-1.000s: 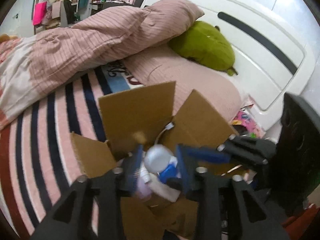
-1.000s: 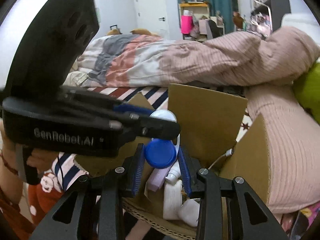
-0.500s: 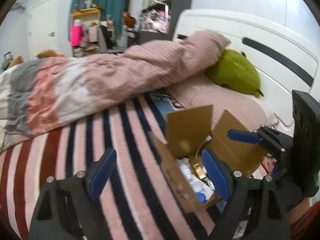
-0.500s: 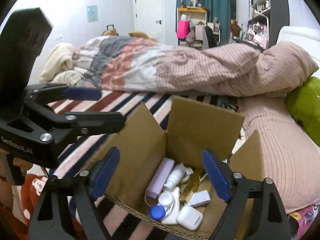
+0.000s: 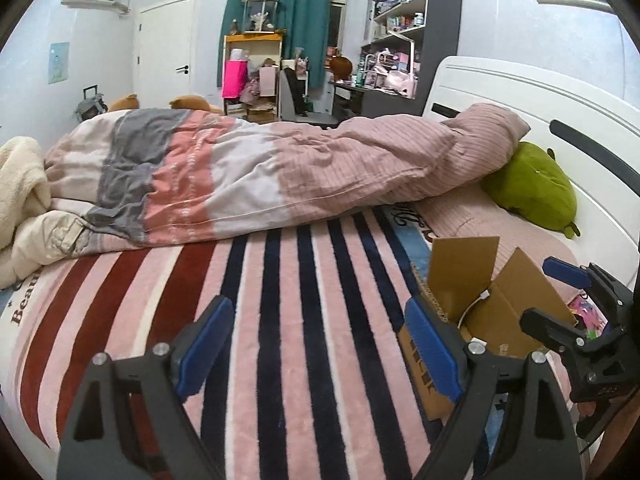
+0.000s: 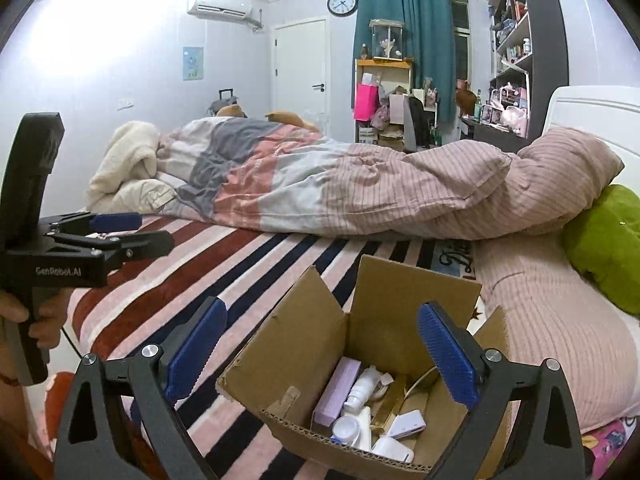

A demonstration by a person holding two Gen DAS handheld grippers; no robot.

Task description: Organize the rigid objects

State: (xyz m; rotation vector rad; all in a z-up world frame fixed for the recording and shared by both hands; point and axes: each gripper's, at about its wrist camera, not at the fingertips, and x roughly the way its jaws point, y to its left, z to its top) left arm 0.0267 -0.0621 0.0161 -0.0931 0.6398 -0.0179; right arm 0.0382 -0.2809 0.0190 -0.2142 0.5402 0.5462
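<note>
An open cardboard box (image 6: 304, 348) stands on the striped bed cover. In it lie a lilac box (image 6: 336, 392), a white bottle (image 6: 362, 390), a white round jar (image 6: 346, 426), white cases (image 6: 406, 426) and a white cable. My right gripper (image 6: 324, 352) is open and empty, above and in front of the box. My left gripper (image 5: 316, 348) is open and empty over the striped cover, left of the box (image 5: 496, 312). The left gripper also shows in the right wrist view (image 6: 120, 232), and the right one in the left wrist view (image 5: 560, 300).
A rumpled pink, grey and white duvet (image 5: 248, 176) lies across the bed behind the box. A green plush toy (image 5: 536, 188) rests by the white headboard (image 5: 560, 112). A pink ribbed pillow (image 6: 552, 328) lies right of the box. Shelves and a desk stand at the far wall.
Both grippers have let go of their objects into the box, opened wide and drawn back and up from it. The left one has swung left over the striped cover.
</note>
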